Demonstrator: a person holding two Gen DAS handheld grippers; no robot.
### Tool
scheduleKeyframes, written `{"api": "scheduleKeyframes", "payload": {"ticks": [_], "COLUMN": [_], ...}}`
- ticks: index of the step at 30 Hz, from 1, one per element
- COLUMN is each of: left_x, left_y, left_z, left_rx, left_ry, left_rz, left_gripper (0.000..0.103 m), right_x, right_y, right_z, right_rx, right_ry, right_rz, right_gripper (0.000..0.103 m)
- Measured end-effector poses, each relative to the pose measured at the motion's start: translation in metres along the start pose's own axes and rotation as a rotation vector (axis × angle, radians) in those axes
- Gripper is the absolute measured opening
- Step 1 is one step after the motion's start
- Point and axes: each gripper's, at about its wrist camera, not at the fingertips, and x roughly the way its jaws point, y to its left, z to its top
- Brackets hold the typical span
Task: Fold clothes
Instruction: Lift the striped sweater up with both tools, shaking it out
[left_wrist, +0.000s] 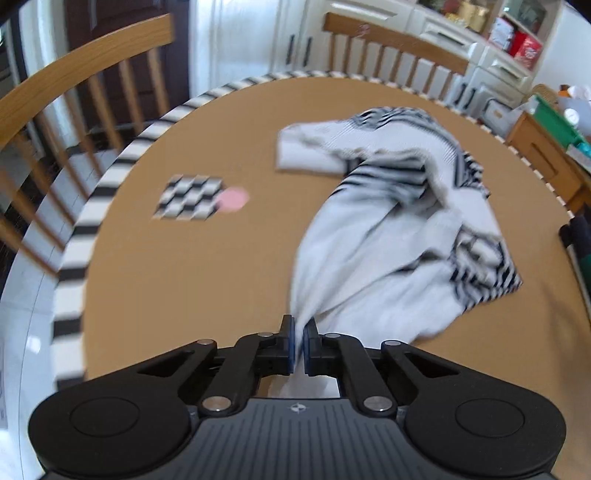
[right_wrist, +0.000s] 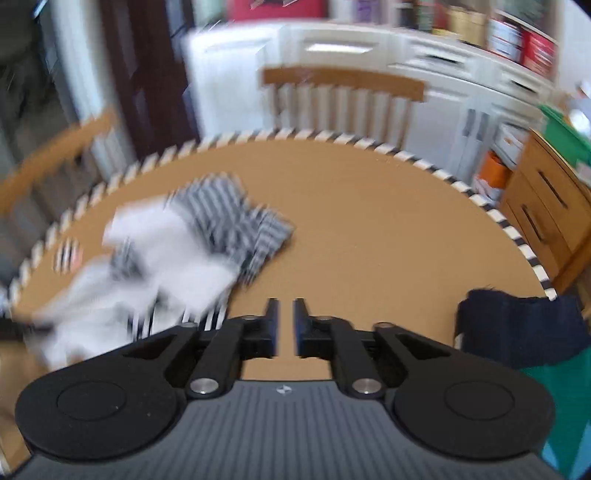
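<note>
A white garment with black-striped parts lies crumpled on the round brown table, stretched from the middle toward the near edge. My left gripper is shut on a near edge of this garment, with cloth pinched between the blue pads. In the right wrist view the same garment lies to the left, blurred. My right gripper is empty, above bare table to the right of the garment, with its jaws a small gap apart.
The table has a black-and-white striped rim. A checkered marker with a pink dot lies on its left. Wooden chairs stand around it. A dark folded cloth sits at the right edge. Cabinets and drawers stand behind.
</note>
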Motion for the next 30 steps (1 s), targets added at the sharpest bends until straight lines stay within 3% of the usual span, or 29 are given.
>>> {"api": "scheduleKeyframes", "payload": {"ticks": [1,2,3,5,6,8,11,13,15,18,20,22,26,27,28,29,30], "left_x": [-0.004,-0.008,-0.013,-0.016,-0.017,-0.010,-0.001,-0.001,0.000,0.002,0.003,0.002,0.007,0.009,0.011,0.013,0.014], "left_y": [0.005,0.006,0.007,-0.003,-0.009,-0.016,-0.018,-0.013,-0.006,0.000,-0.005,-0.008,-0.014,-0.016,-0.017,-0.016,-0.013], "left_z": [-0.005,-0.007,-0.009,-0.005,-0.002,0.004,0.004,0.000,-0.005,-0.010,-0.012,-0.013,-0.013,-0.012,-0.010,-0.008,-0.005], "left_rx": [-0.025,-0.032,-0.035,0.021,0.053,0.109,0.097,0.063,0.027,0.015,0.055,0.084,0.104,0.113,0.117,0.107,0.083], "left_ry": [0.001,-0.013,-0.032,-0.073,-0.093,-0.092,-0.071,-0.066,-0.054,-0.062,-0.064,-0.066,-0.090,-0.096,-0.098,-0.098,-0.093], "left_rz": [-0.001,-0.009,-0.017,-0.021,-0.022,-0.015,-0.014,-0.012,-0.012,-0.027,-0.025,-0.031,-0.051,-0.051,-0.047,-0.043,-0.051], "left_gripper": [0.005,0.006,0.006,0.010,0.020,0.027,0.029,0.034,0.035,0.037,0.043,0.049,0.044,0.027,0.018,0.009,0.009], "right_x": [0.004,0.008,0.013,0.038,0.050,0.074,0.092,0.091,0.090,0.091,0.101,0.108,0.118,0.121,0.123,0.124,0.124], "right_y": [0.014,0.028,0.043,0.073,0.088,0.113,0.132,0.139,0.142,0.146,0.148,0.147,0.149,0.152,0.155,0.158,0.159], "right_z": [-0.003,-0.005,-0.005,-0.001,0.002,0.003,-0.008,-0.016,-0.020,-0.024,-0.030,-0.034,-0.028,-0.026,-0.023,-0.020,-0.015], "right_rx": [-0.044,-0.089,-0.136,-0.277,-0.348,-0.505,-0.803,-0.984,-1.104,-1.259,-1.369,-1.459,-1.527,-1.522,-1.498,-1.471,-1.411], "right_ry": [0.000,-0.003,-0.029,-0.021,-0.017,-0.009,0.001,-0.012,-0.023,-0.018,0.012,-0.023,-0.071,-0.067,-0.045,-0.022,0.005], "right_rz": [0.018,0.038,0.077,0.068,0.064,0.029,-0.001,0.030,0.086,0.162,0.162,0.145,0.139,0.144,0.155,0.168,0.191], "right_gripper": [0.045,0.054,0.055,0.049,0.046,0.041,0.036,0.035,0.027,0.025,0.025,0.028,0.032,0.027,0.016,0.009,0.007]}}
